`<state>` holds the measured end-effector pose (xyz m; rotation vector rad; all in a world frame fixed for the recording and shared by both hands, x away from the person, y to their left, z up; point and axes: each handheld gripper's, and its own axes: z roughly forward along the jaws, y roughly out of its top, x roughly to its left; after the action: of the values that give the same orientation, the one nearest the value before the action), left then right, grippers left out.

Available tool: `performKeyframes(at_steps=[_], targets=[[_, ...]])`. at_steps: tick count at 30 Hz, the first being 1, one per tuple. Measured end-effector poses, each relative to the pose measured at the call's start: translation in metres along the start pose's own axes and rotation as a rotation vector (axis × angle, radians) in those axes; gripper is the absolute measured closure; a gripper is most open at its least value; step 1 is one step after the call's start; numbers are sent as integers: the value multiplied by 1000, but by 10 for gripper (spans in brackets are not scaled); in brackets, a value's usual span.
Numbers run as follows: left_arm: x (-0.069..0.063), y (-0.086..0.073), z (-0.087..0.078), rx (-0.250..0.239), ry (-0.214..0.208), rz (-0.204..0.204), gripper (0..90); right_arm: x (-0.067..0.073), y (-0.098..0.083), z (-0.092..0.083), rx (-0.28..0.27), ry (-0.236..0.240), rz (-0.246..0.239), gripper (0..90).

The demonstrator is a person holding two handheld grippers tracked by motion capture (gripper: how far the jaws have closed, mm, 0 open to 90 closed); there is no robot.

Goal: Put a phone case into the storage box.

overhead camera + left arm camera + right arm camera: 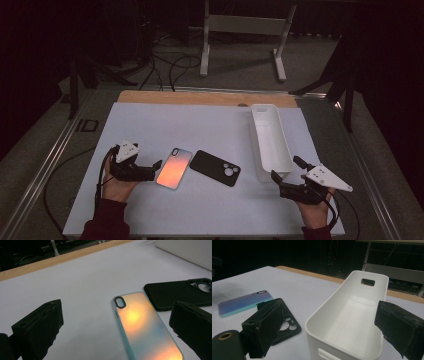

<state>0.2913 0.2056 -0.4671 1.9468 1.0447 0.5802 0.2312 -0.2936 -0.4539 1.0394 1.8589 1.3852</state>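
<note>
iridescent phone case (174,168) | we judge it light, thin, slippery | we'd pinch long edges | left claw (156,167) gaping beside it

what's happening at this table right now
A person holds a two-jaw gripper in each hand over a white mat. The left gripper, jaws open, sits right beside the iridescent phone case, as if about to pick it up. A black phone case lies next to it. The right gripper, jaws also open, waits at the near end of the empty white bin. Nothing is grasped yet.
</note>
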Motion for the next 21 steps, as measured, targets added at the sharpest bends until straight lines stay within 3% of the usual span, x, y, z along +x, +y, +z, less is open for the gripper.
performKeyframes(at_steps=[16,21], targets=[[-13,6,22,61,-7,22,0,0,0,-1,0,-6,1,81],[-19,8,29,89,-28,20,0,0,0,0,4,-7,1,81]])
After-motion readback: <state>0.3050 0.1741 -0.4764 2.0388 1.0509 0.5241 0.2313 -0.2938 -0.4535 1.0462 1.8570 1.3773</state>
